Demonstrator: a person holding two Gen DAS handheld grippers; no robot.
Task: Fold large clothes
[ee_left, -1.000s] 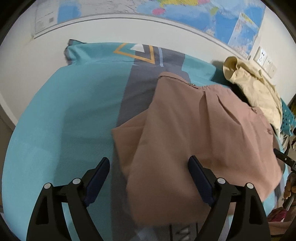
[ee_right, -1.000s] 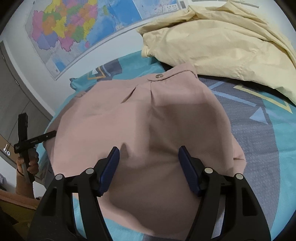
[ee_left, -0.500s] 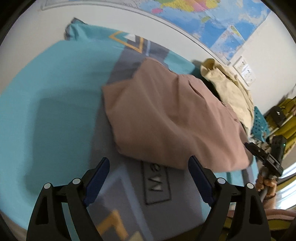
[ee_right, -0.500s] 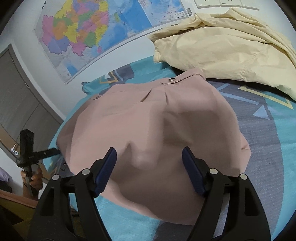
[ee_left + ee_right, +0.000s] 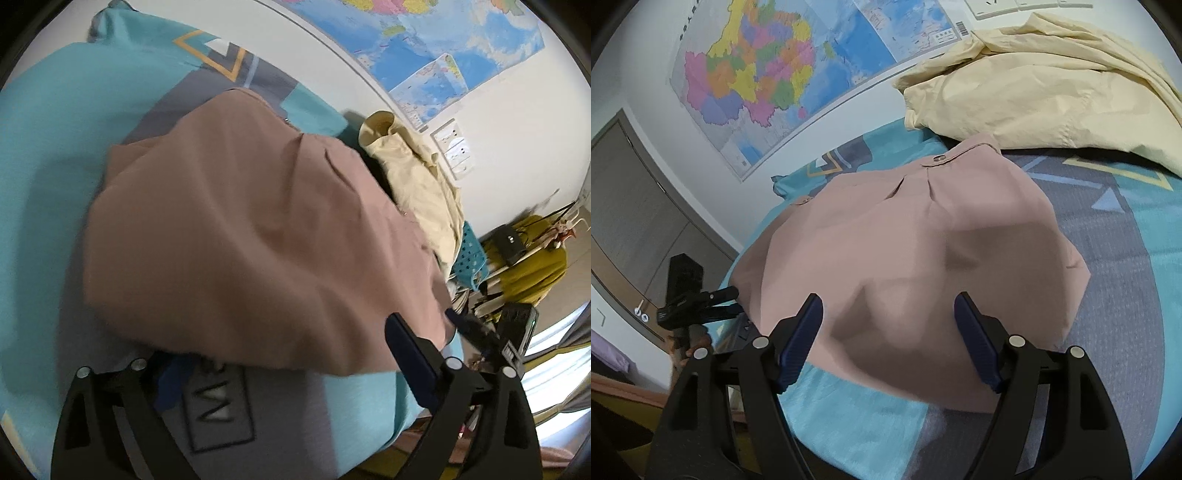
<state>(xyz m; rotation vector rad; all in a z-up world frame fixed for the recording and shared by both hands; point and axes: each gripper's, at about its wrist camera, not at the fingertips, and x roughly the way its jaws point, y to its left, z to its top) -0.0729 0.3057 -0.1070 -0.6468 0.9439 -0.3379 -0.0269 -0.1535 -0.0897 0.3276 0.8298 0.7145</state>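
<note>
While lying half-folded across the middle of both frames on the teal bedspread point(image 5: 871, 417), pink garment point(image 5: 923, 251) with near hem bunched at lower centre. Left hand-held gripper point(image 5: 280, 354) spread wide at the hem, its left finger partly under the cloth; right hand-held gripper point(image 5: 888, 332) spread too, gripping nothing. Best pinched at the two near corners, lifted evenly, carried toward the buttoned band at upper centre, clear of the yellow garment point(image 5: 1041, 85).

pink garment point(image 5: 251, 236) on bedspread point(image 5: 44, 155), left gripper point(image 5: 288, 365) spread
</note>
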